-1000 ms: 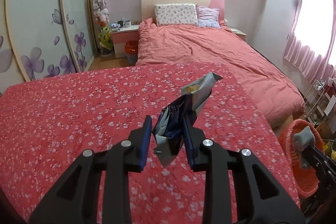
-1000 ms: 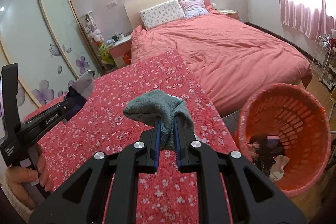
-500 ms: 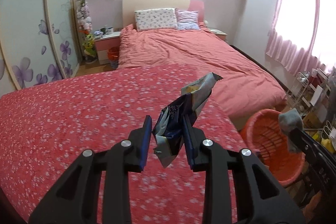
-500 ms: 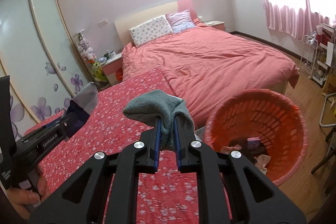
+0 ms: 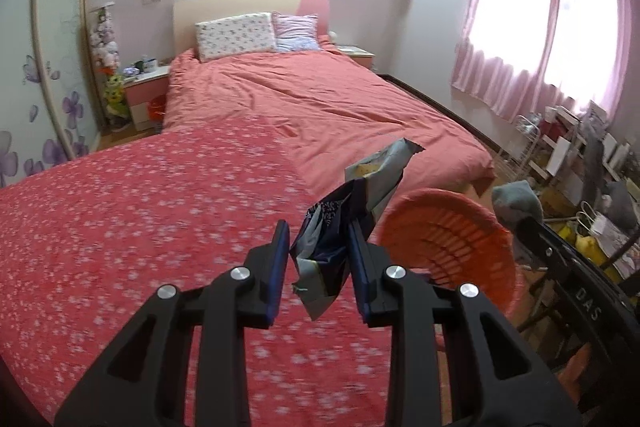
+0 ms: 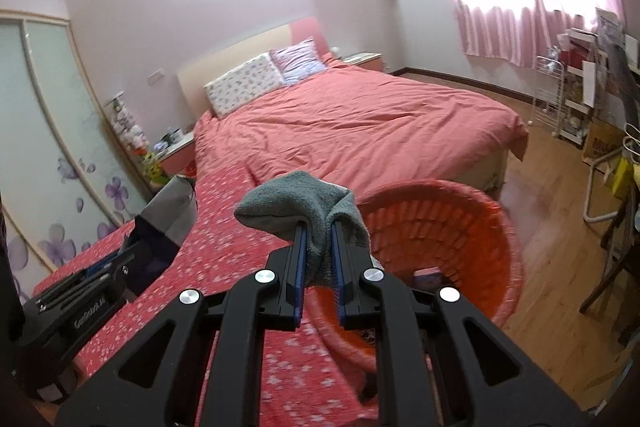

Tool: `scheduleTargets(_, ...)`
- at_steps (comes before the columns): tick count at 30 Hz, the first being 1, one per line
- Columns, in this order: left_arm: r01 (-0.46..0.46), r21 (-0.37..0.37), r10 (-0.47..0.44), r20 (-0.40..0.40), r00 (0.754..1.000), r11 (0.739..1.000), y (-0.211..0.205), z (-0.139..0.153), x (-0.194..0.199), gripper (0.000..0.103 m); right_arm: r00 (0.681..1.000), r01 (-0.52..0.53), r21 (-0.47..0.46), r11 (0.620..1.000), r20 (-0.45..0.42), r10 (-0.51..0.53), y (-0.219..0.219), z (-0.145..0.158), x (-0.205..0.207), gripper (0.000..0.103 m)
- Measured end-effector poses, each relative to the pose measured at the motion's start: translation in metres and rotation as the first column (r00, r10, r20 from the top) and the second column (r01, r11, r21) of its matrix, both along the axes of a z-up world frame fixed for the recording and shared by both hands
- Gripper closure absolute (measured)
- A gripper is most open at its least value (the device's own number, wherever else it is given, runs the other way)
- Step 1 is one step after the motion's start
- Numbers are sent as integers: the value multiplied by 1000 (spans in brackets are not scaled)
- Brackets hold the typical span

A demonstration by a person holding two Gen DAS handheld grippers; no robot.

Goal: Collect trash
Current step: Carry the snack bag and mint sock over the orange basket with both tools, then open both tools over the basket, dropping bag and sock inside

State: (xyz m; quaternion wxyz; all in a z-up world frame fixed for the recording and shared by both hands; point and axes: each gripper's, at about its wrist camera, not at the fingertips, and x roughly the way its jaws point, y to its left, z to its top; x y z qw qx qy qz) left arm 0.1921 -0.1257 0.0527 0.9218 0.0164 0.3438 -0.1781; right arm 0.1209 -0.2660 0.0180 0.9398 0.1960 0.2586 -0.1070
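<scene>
Between the left gripper's [image 5: 318, 261] pads, clamped crumpled snack wrapper [image 5: 352, 211]; between the right gripper's [image 6: 318, 261] tightly pinched pads, grey sock [image 6: 300, 207]; just beyond both, orange basket [image 6: 472, 227] beside red floral tablecloth [image 5: 140, 207]; farther ahead, pink bed [image 6: 360, 123].

A laundry basket [image 6: 440, 227] stands on the floor [image 6: 560, 227] just beside the right edge of a flowered bedspread [image 5: 140, 227]. Behind both lies a bed [image 5: 320, 107], with two pillows [image 5: 236, 35] at its headboard [image 5: 224, 7].
</scene>
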Motion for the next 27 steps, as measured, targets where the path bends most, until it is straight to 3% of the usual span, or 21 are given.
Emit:
scheduleTargets(10,94,-20,-95,-38,995,995,-63,-20,-4,74,996,92,63,994,2,-92,-49,-16,-4,91)
scheduleTargets(21,157,-32,-160,-107,981,987,-117,-58,13,73,992,123,140,983,-18,-121,-88,-41,2,91)
scheduleTargets(27,168,-26,-170,-143,975,986,-132,-79,24,63,993,116,180,977,-40,-110,-102,-55,10,85)
